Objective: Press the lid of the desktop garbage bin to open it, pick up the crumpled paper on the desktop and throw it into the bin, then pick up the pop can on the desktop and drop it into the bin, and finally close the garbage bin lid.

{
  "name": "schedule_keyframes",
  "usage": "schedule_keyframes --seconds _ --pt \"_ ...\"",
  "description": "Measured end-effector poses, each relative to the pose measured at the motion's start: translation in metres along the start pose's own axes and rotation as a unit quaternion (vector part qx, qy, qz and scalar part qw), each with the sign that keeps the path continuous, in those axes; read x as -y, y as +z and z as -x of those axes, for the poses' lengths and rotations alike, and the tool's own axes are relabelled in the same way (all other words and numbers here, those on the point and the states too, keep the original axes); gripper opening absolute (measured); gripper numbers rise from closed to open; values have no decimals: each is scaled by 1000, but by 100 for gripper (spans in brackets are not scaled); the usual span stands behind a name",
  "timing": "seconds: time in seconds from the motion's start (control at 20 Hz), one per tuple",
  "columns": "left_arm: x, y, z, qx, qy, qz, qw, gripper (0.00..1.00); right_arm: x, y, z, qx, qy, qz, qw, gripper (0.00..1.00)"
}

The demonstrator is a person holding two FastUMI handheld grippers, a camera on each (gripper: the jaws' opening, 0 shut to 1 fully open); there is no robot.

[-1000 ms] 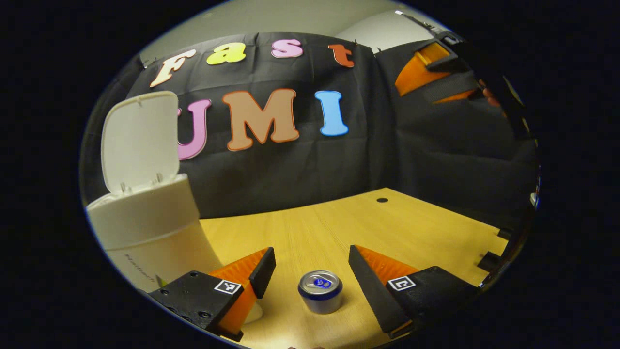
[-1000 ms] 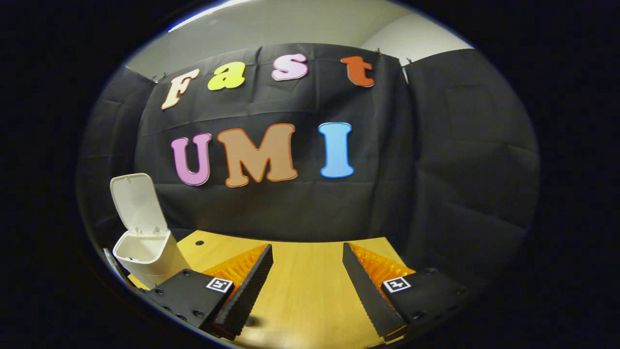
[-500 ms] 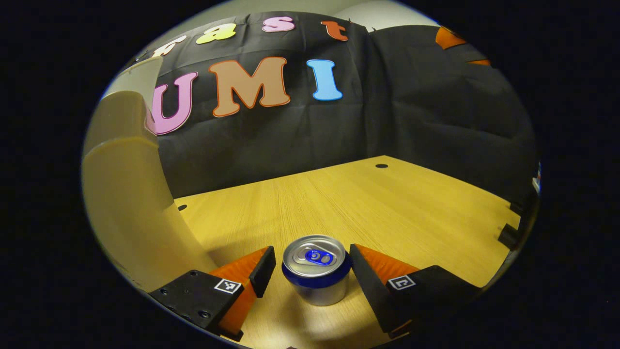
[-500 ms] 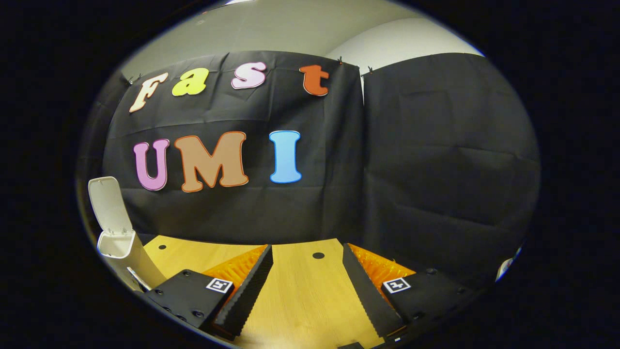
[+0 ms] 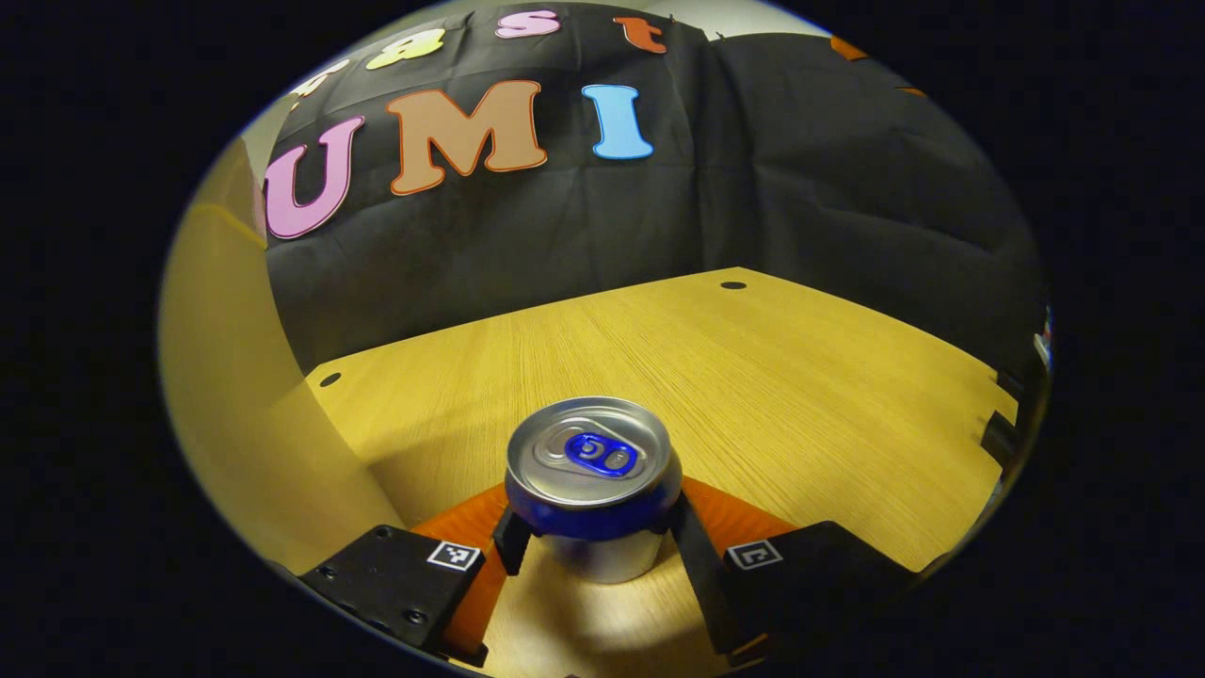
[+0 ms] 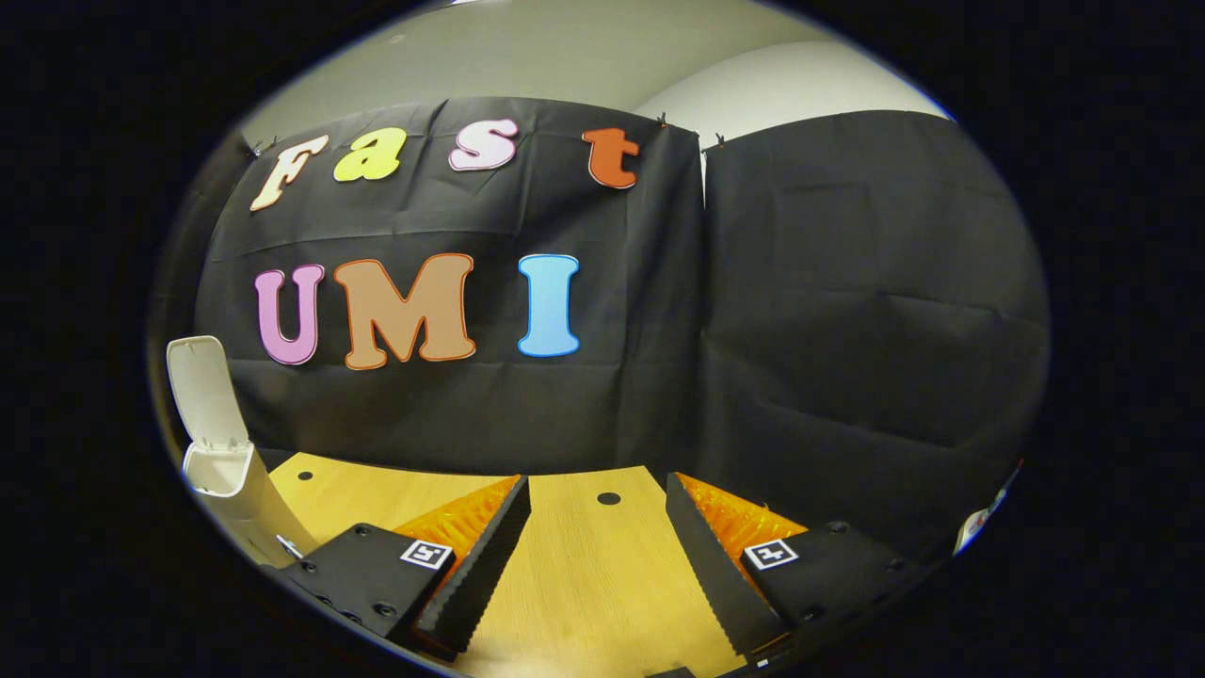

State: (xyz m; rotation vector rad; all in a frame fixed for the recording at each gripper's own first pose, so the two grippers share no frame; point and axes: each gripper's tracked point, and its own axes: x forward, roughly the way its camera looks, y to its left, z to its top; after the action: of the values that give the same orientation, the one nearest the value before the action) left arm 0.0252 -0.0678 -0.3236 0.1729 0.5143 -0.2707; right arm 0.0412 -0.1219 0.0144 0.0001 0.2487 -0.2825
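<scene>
Your wooden table (image 5: 753, 377) carries the pop can (image 5: 591, 485) standing upright near you, and the white bin (image 6: 235, 480) at its left edge.

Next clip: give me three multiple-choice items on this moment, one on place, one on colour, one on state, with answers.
1. Where is the can?
A. between the left gripper's fingers
B. inside the bin
C. lying on its side at the table's far edge

2. What colour is the can's tab?
A. red
B. blue
C. green

3. How is the bin lid?
A. shut
B. raised
C. lying on the table

Answers: 1 A, the fingers flank the upright can on the table. 2 B, the tab on top is blue. 3 B, the right gripper view shows the lid standing up.
</scene>
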Motion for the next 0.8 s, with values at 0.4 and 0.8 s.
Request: schedule_keyframes --seconds 0.4,0.8 --pt "0 97 23 56 -11 18 998 78 13 -1 -10 1 -5 18 1000 96" --pt "-26 259 100 176 4 84 981 77 -18 -24 -23 -8 62 42 997 96"
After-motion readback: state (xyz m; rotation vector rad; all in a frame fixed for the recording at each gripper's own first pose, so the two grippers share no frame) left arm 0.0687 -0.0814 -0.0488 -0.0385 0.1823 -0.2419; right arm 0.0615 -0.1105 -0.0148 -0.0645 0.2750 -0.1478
